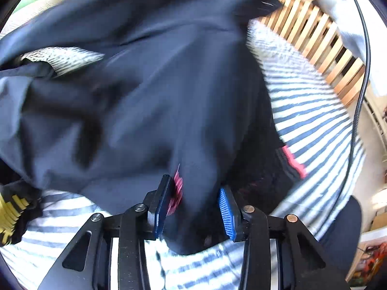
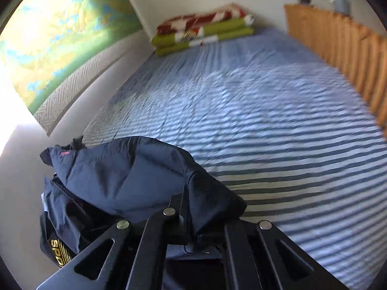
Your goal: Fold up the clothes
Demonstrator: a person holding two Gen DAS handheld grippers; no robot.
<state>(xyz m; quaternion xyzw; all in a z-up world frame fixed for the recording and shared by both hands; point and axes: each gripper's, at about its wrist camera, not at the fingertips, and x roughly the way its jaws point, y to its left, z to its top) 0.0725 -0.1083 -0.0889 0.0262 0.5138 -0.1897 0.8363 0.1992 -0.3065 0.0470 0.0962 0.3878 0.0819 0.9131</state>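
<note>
A dark navy garment (image 1: 145, 96) fills most of the left wrist view, blurred, with a pink label (image 1: 177, 188) by the left pad and pink trim (image 1: 293, 162) at its right edge. My left gripper (image 1: 196, 207) has a bunched fold of this cloth filling the gap between its blue pads. In the right wrist view the same navy garment (image 2: 125, 176) hangs lifted over the bed's left side, with yellow lettering (image 2: 59, 251) low down. My right gripper (image 2: 191, 217) is shut on an edge of it, and the cloth covers its fingertips.
A blue-and-white striped bedsheet (image 2: 266, 120) covers the bed. A wooden slatted rail (image 2: 350, 55) runs along its right side. Folded green and red blankets (image 2: 203, 29) lie at the far end. A black cable (image 1: 360, 96) hangs at the right.
</note>
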